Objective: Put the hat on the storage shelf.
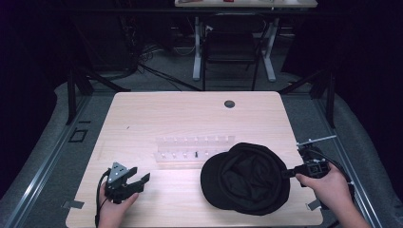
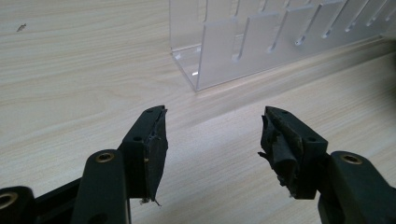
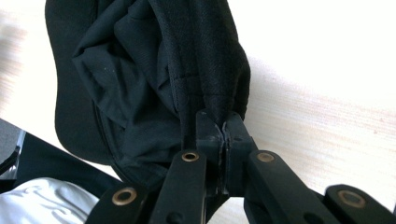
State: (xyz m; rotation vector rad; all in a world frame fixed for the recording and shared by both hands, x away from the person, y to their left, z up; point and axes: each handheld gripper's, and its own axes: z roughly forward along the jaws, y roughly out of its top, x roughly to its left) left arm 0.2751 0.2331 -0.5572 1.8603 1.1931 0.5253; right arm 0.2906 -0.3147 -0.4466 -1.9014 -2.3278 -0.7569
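- Light wood table (image 1: 190, 114), seen from above; a dark round grommet (image 1: 229, 103) is set near its far edge.
- Black cap (image 1: 247, 178) lies on the near right part of the table, upside down, its lining facing up and its brim toward the left.
- Right gripper (image 1: 291, 172), held in the person's right hand (image 1: 328, 187), sits at the cap's right edge. Its jaws are clamped together on a fold of the cap's rim.
- Right gripper view: black fabric (image 3: 154, 70) bunches up from between the closed jaws, with stitched seams visible; pale table surface shows to the right of it.
- Clear acrylic rack (image 1: 192, 152) stands mid-table, just left of the cap, with a row of slotted dividers. One small dark item sits in it; too small to identify.
- Left gripper (image 1: 138, 183), in the person's left hand (image 1: 114, 209), is over the near left part of the table, well apart from the cap. Its jaws are spread wide and grasp nothing.
- Left gripper view: worn, frayed pads (image 2: 156, 149) line the inner jaw faces; bare table shows between them, and the rack's near corner (image 2: 205, 56) stands ahead.
- Grey three-cornered plate (image 1: 117, 170) rides on top of the left gripper.
- Beyond the table: a black chair (image 1: 231, 47) at a white-legged desk (image 1: 197, 52), cables on the floor.
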